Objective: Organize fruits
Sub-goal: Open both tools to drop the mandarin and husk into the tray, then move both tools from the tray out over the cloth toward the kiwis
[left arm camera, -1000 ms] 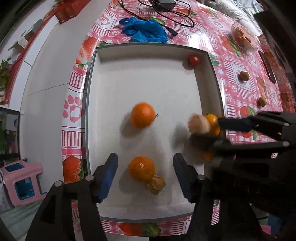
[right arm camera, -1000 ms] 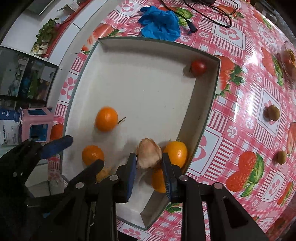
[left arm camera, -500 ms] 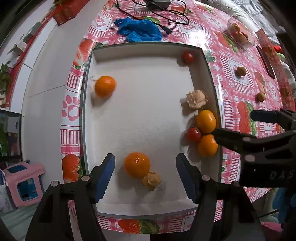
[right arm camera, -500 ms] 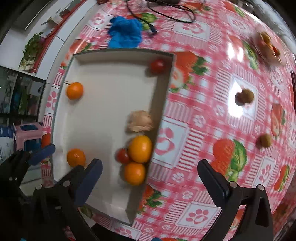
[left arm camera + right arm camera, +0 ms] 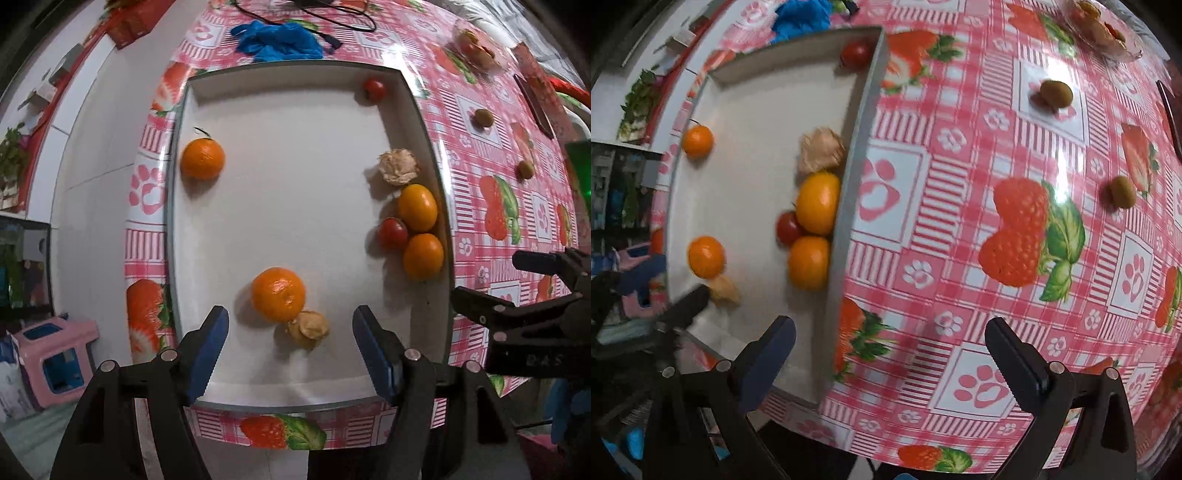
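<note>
A white tray point(image 5: 280, 177) lies on the pink checked tablecloth. In it are an orange point(image 5: 277, 294) with a papery husk fruit point(image 5: 308, 328) beside it, another orange point(image 5: 202, 158) at the left wall, and by the right wall a pale husk fruit point(image 5: 398, 167), two oranges point(image 5: 417, 207) point(image 5: 423, 255) and a tomato point(image 5: 392, 233). A second tomato point(image 5: 373, 89) sits in the far right corner. My left gripper point(image 5: 290, 347) is open and empty over the tray's near end. My right gripper point(image 5: 890, 350) is open and empty over the tablecloth, right of the tray point(image 5: 746, 155).
Two small brown-green fruits point(image 5: 1057, 93) point(image 5: 1122, 191) lie on the cloth to the right. A clear bowl of fruit point(image 5: 1100, 29) stands at the far right. A blue glove point(image 5: 277, 37) and black cables lie beyond the tray. A pink stool point(image 5: 51, 362) is on the floor.
My right gripper let go of the pale husk fruit by the tray's right wall, opened wide and moved right over the cloth. One orange rolled to the left wall.
</note>
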